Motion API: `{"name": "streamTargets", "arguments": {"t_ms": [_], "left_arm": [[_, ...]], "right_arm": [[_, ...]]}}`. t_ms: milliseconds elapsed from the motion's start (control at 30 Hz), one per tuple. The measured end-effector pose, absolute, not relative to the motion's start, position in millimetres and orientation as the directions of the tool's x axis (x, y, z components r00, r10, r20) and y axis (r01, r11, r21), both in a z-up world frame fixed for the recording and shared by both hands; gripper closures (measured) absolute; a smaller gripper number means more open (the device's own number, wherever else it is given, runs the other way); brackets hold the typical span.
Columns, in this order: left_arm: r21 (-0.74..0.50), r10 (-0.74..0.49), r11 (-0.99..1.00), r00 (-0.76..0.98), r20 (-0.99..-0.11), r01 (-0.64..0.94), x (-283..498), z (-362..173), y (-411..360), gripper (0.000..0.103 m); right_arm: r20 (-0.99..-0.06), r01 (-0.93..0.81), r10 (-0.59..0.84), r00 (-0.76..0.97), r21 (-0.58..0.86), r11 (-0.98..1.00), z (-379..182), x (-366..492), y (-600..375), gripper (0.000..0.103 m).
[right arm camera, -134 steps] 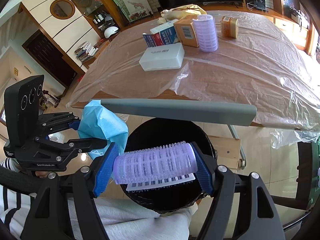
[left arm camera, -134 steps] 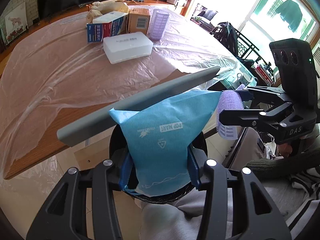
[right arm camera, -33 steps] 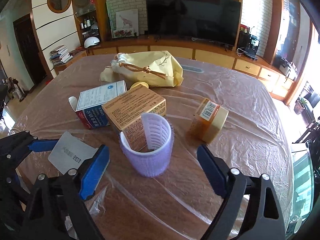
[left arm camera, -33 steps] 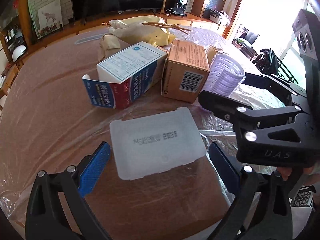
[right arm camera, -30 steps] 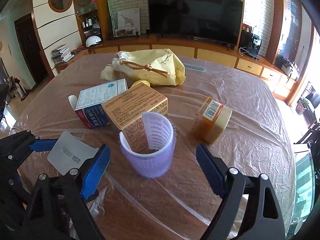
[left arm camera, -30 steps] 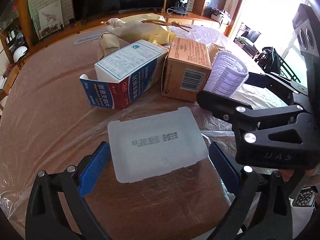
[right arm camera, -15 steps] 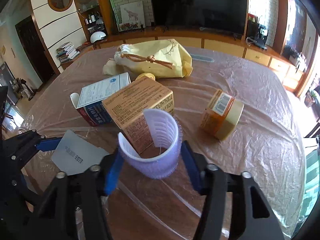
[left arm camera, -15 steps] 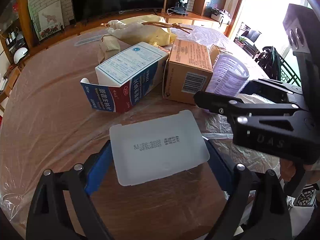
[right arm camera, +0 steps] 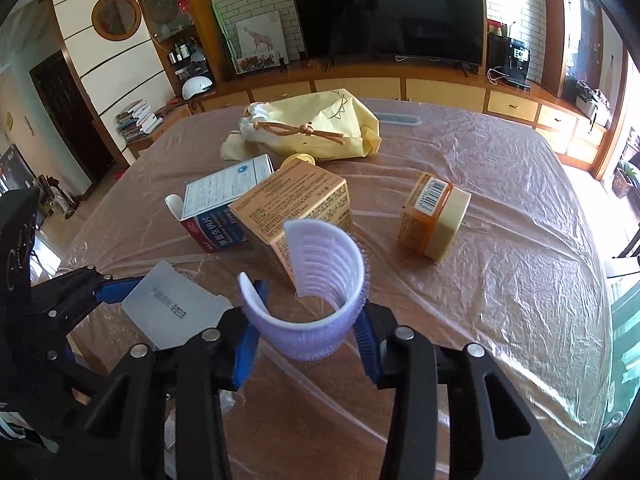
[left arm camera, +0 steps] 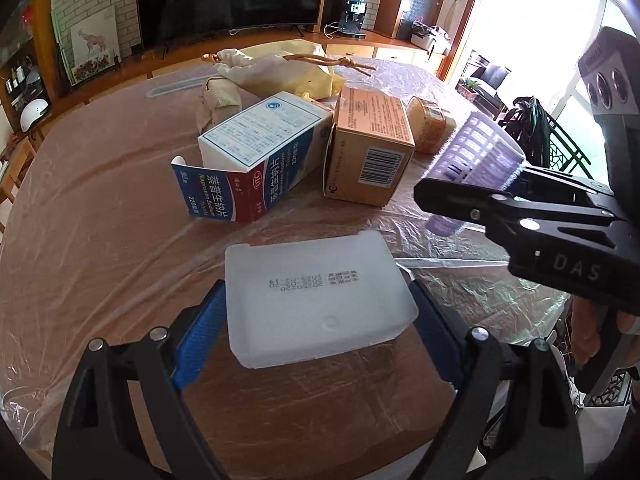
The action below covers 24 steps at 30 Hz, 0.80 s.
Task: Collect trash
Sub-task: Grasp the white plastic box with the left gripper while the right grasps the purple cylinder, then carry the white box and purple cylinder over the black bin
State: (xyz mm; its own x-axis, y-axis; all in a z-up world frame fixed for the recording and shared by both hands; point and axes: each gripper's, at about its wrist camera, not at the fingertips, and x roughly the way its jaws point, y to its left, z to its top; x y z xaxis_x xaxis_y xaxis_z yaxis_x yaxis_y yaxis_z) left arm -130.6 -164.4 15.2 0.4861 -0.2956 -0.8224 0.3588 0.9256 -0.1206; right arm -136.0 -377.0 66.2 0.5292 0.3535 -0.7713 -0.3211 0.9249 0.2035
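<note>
Gripping across its short width, the left gripper has its blue pads against both sides of the flat white plastic case, which lies near the front edge of the table; the wide, low shape suits a side pinch, so the fingers stand fairly wide but closed on it. Just to its right, the right gripper clamps the purple hair roller standing upright on its end, the pads pressing its bristled wall from either side, a hold that likely keeps the open tube from rolling. Both pieces seem ready to be lifted away as trash. Behind them, toward the middle of the table, a blue-and-white medicine box with an open flap touches a tan cardboard box; an orange jar lies on its side well apart toward the right edge, and a yellow drawstring bag sits toward the far edge. Crinkled clear plastic sheeting covers the wooden top. Beyond stand a large dark television, a brick wall and low wooden cabinets.
</note>
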Motion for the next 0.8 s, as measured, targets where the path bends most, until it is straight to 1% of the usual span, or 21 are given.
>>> {"name": "streamTargets", "arguments": {"t_ms": [367,800], "left_arm": [[-0.125,-0.320,0.918,0.516,-0.794,0.376,-137.9,29.0,-152.4,0.015],[-0.131,-0.334,0.916,0.539,-0.773,0.380,-148.4,39.8,-134.8,0.016]], "right_arm": [[-0.761,-0.280,0.365,0.537,0.248,0.927,74.5,-151.2,-380.2,0.062],[-0.751,-0.285,0.385,0.537,0.268,0.920,81.6,-169.8,-368.0,0.062]]}}
